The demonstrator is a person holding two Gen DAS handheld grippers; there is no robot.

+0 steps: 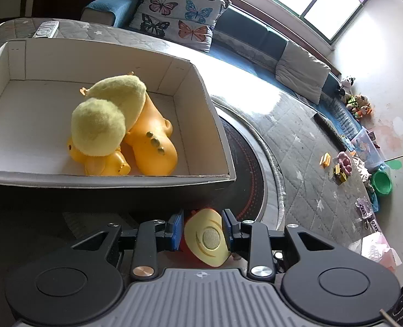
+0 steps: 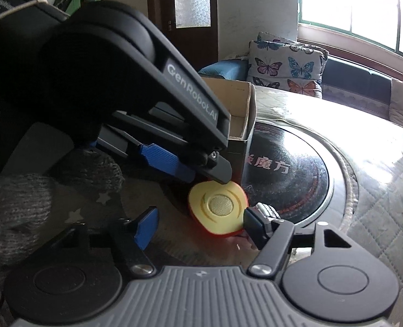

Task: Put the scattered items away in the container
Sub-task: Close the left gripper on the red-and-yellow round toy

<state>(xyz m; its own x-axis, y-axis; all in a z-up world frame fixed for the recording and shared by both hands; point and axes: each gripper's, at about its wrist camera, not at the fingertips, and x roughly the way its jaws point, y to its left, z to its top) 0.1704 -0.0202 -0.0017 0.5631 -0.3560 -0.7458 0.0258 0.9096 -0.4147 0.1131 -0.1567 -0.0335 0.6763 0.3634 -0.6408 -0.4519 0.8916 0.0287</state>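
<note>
Right up against the left wrist camera, the left gripper (image 1: 202, 231) has its blue-padded fingers (image 1: 176, 230) pressed on either side of a red plastic toy apple half with a pale yellow cut face (image 1: 208, 238), so it looks clamped on that (the far pad is mostly hidden behind the toy, but both seem to be touching). Just past it sits the open white cardboard box with dark outer walls (image 1: 103, 181), and inside are a fuzzy yellow-green plush duck (image 1: 106, 114) lying on top of an orange plastic animal toy (image 1: 152, 147). Well off on the grey quilted star-print mat (image 1: 296, 147) there's more small stuff, too tiny to name properly.

From the right wrist view, the right gripper (image 2: 198, 224) sits low with its jaws spread wide apart, nothing in them, right beside the same apple half (image 2: 219, 208). The left gripper (image 2: 190, 169) comes down from above onto the apple, which looks like it's resting on or just off the mat, next to the box's corner (image 2: 245, 125) and the round black glass plate (image 2: 291, 174).

My read: this is the grab-the-apple step. Next move probably needs a lift high enough to clear the box's near wall, then a release over the free floor beside the duck.
</note>
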